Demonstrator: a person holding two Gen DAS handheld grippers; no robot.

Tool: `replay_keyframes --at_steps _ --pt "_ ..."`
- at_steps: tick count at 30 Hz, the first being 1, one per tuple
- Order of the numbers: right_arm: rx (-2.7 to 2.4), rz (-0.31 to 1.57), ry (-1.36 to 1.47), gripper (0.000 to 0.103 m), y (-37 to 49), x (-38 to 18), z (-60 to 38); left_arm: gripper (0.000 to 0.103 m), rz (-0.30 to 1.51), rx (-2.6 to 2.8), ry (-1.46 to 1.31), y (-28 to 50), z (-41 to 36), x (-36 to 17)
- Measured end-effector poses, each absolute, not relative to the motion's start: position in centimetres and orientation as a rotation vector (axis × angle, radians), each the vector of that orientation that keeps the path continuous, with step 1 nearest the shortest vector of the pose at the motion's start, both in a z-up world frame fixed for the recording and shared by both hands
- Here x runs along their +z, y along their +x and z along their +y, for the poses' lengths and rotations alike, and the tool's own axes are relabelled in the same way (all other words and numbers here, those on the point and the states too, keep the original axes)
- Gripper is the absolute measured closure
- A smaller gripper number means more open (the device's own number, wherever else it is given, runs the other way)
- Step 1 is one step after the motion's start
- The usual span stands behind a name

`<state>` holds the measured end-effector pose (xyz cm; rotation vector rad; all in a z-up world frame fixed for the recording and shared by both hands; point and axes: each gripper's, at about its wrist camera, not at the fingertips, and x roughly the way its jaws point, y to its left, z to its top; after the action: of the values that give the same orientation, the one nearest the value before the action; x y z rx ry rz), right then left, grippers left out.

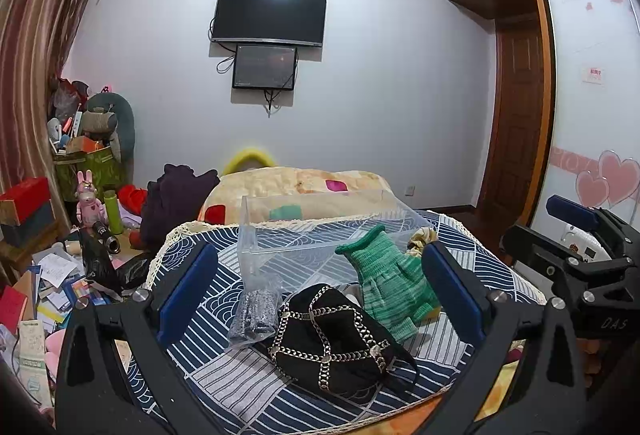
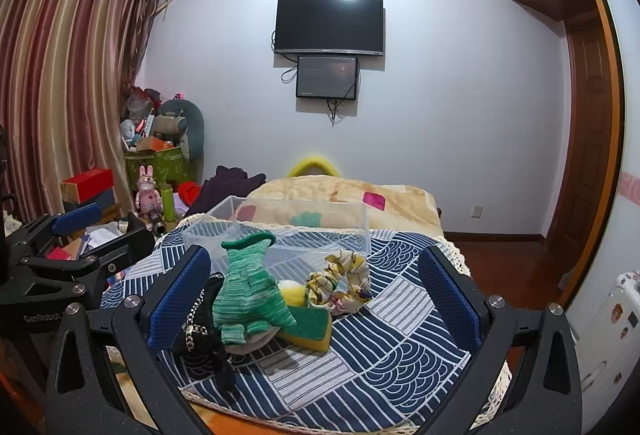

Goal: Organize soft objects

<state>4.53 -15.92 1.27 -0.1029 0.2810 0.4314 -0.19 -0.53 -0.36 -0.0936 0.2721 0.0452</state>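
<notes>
A clear plastic bin [image 1: 280,235] [image 2: 240,219] stands on the blue-and-white patterned cloth [image 1: 224,367] [image 2: 384,347]. In front of it lie a green knit glove [image 1: 390,275] [image 2: 248,295], a black cap with silver chains [image 1: 332,339] [image 2: 204,339], a small plastic bag of dark items [image 1: 256,311], a yellow-green sponge [image 2: 312,327] and a floral scrunchie [image 2: 340,283]. My left gripper [image 1: 320,299] is open, its fingers either side of the cap and glove. My right gripper [image 2: 316,299] is open around the glove, sponge and scrunchie. Both are empty.
A floral quilt [image 1: 296,183] [image 2: 340,195] lies behind the bin. A dark purple garment [image 1: 172,195] sits at its left. Boxes, papers and toys [image 1: 60,235] clutter the left side. A wooden door [image 2: 588,155] and a wardrobe [image 1: 592,95] are on the right.
</notes>
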Motion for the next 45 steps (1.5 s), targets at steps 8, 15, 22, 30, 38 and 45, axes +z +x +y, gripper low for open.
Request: replay_keyframes --at_steps 8,15,22,30,38,45 --pt "0.429 0.273 -0.101 0.000 4.4 1.4 -15.9 0.000 0.270 0.046 -0.093 -0.3 -0.6 -0.4" --pt "0.428 0.271 -0.102 0.000 4.4 1.3 -15.9 0.000 0.268 0.046 -0.094 -0.3 -0.7 -0.3" --pt "0.429 0.270 -0.100 0.000 4.4 1.3 -15.9 0.000 0.267 0.042 -0.101 -0.5 -0.6 -0.2" --pt "0.435 0.273 -0.096 0.000 4.4 1.3 -16.0 0.000 0.280 0.012 -0.107 -0.3 -0.3 -0.6" --pt "0.461 0.314 -0.084 0.012 5.1 0.5 -15.7 0.012 0.324 0.013 -0.169 0.6 1.8 -1.6" --pt "0.504 0.380 -0.084 0.024 6.0 -0.8 -14.7 0.023 0.402 0.041 -0.233 2.2 3.9 -3.5"
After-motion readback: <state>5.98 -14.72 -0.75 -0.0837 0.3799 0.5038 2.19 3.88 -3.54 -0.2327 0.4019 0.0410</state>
